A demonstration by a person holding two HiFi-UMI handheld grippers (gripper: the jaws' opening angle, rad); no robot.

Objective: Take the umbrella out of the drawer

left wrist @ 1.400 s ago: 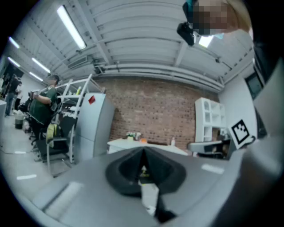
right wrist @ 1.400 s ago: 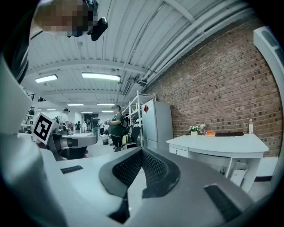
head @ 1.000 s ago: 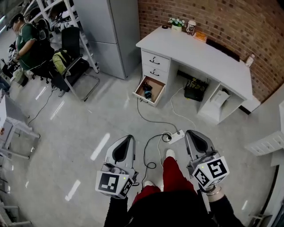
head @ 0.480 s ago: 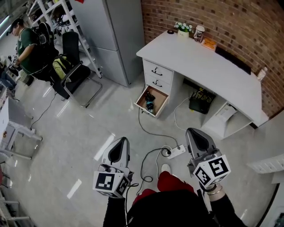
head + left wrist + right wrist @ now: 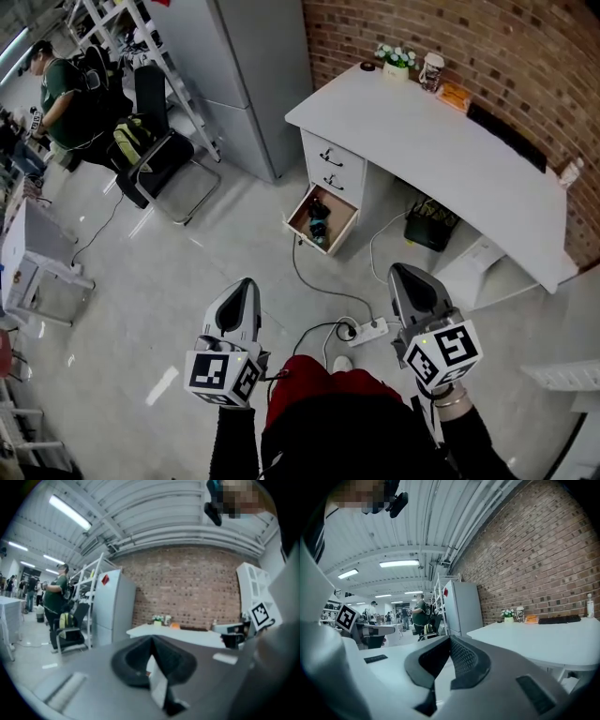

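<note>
While closing in on the open drawer (image 5: 321, 220) — nearer now than a second ago — keeps left gripper (image 5: 246, 287) and right gripper (image 5: 409, 275) clamped together, empty, well short of it. Leaves umbrella (image 5: 317, 218) lying inside that drawer — reach yet to come.

We see a white table (image 5: 441, 141) against the brick wall (image 5: 506, 47), a power strip (image 5: 367, 330) on the floor, and a black chair (image 5: 155, 155) near a grey cabinet (image 5: 248, 75).
</note>
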